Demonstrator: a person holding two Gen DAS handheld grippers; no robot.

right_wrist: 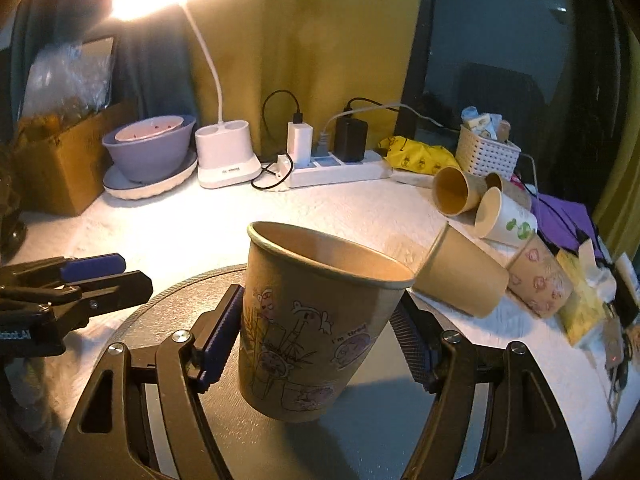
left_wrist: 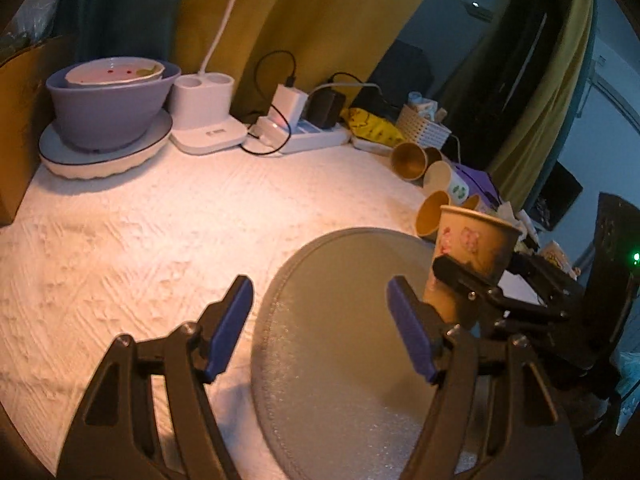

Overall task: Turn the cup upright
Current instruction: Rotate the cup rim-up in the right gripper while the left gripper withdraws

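One brown paper cup [right_wrist: 316, 320] printed "I'm tired", mouth up, pinched by the right gripper [right_wrist: 320, 336].
Left gripper [left_wrist: 320, 320] spread, holding nothing; several paper cups [right_wrist: 460, 280] lie tipped to the right gripper's right.

The table [left_wrist: 120, 248] is covered by a white textured cloth. A round grey mat [left_wrist: 340, 340] lies at the near edge. Along the far edge, from the left corner: a cardboard box [right_wrist: 60, 168], a white plate [left_wrist: 104, 152] carrying a purple bowl [left_wrist: 108, 108], a white lamp base [left_wrist: 204, 120], a white power strip [right_wrist: 340, 168] with chargers plugged in, a yellow packet [right_wrist: 420, 158] and a white woven basket [right_wrist: 486, 156]. Paper cups [right_wrist: 456, 192] lie on their sides at the right edge, touching one another.
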